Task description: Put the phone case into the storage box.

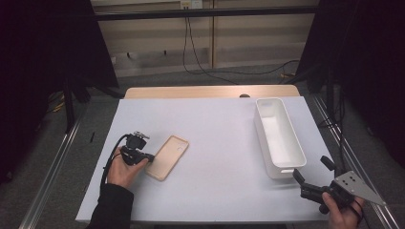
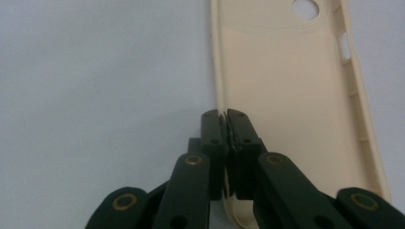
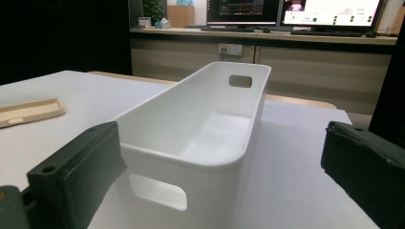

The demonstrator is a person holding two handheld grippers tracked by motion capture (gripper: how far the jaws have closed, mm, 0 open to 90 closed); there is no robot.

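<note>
High view: phone case (image 1: 167, 157) lies flat, open side up, near the table's left front corner, long axis slanting from front-left toward back-right. Your left gripper (image 1: 149, 157) sits at its near-left end; in the left gripper view the jaws are pinched tight on the case's left side wall (image 2: 220, 86). Your right gripper (image 1: 313, 174) hangs wide and empty by the front right corner, facing the white bin (image 1: 278, 137), well apart from the case. Left hand is the nearer.
</note>
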